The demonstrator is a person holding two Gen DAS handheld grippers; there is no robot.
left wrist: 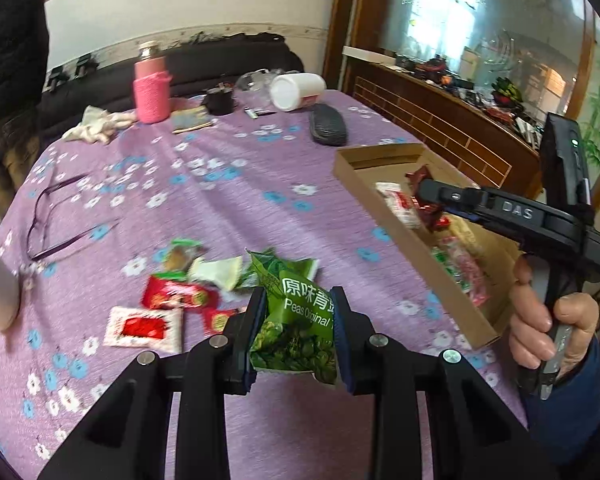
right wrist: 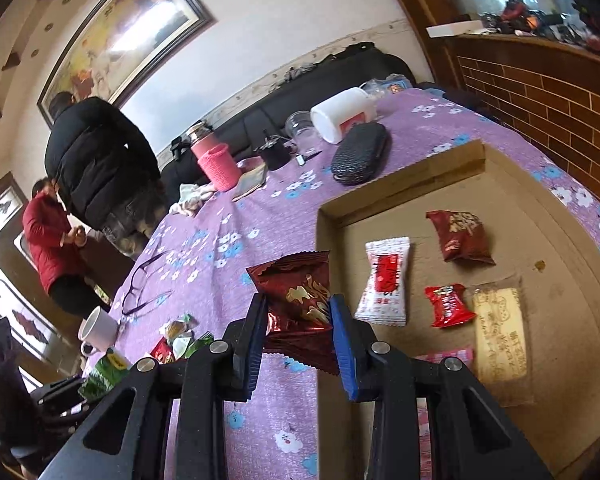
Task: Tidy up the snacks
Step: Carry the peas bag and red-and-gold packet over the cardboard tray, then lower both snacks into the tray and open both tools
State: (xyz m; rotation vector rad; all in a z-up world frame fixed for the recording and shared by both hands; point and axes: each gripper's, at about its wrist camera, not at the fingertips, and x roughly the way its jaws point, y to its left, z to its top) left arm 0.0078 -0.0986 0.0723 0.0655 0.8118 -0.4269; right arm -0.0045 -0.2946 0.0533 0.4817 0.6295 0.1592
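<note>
The left gripper (left wrist: 298,330) pinches a crinkly green foil pea packet (left wrist: 296,320), upright, left of the shallow brown cardboard tray (right wrist: 404,178). The right gripper (right wrist: 296,332) clamps a glossy maroon foil sachet (right wrist: 296,300) at the tray's left rim.

Black tongs (left wrist: 296,336) with blue pads (right wrist: 342,344), silver screws, "DAS" marking, blue sleeve (left wrist: 572,404).
</note>
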